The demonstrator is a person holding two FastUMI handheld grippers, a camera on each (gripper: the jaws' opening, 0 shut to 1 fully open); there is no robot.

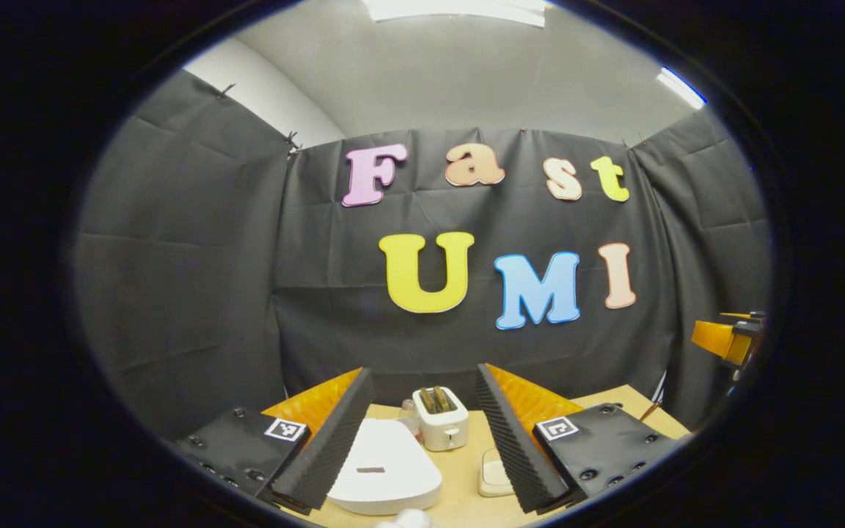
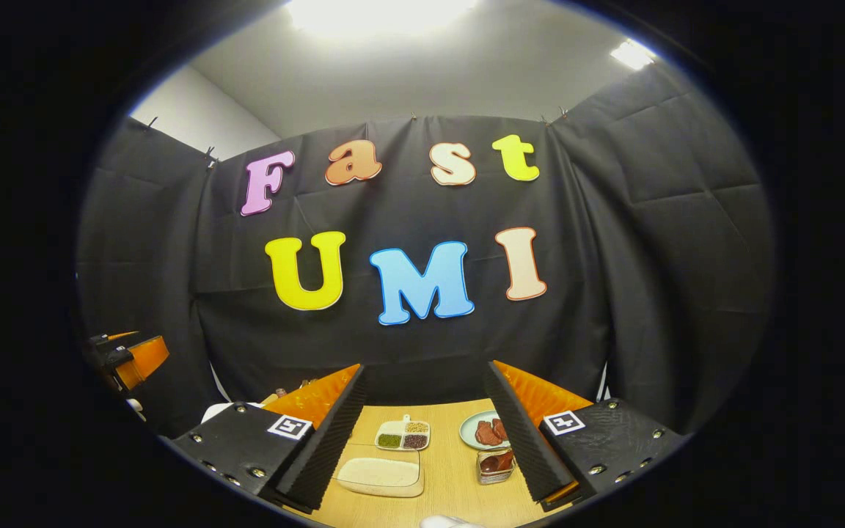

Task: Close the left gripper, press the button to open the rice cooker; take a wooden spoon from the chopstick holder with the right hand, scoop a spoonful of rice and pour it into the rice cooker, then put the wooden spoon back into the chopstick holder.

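In the left gripper view the white rice cooker [image 1: 386,469] sits low on the wooden table [image 1: 466,499] with its lid down. It lies between the spread fingers of my left gripper [image 1: 424,375], which is open and raised above the table, touching nothing. In the right gripper view a shallow tray of white rice [image 2: 381,473] lies on the table just ahead of my right gripper [image 2: 426,370], which is also open and holds nothing. Each gripper shows at the edge of the other's view: the right gripper [image 1: 730,337] and the left gripper [image 2: 125,359].
A white toaster [image 1: 441,418] stands behind the cooker, and a small white block [image 1: 494,473] lies to its right. Beyond the rice tray are a divided dish of grains [image 2: 403,434], a plate of red meat [image 2: 485,430] and a clear box [image 2: 496,463]. The black cloth wall closes the back.
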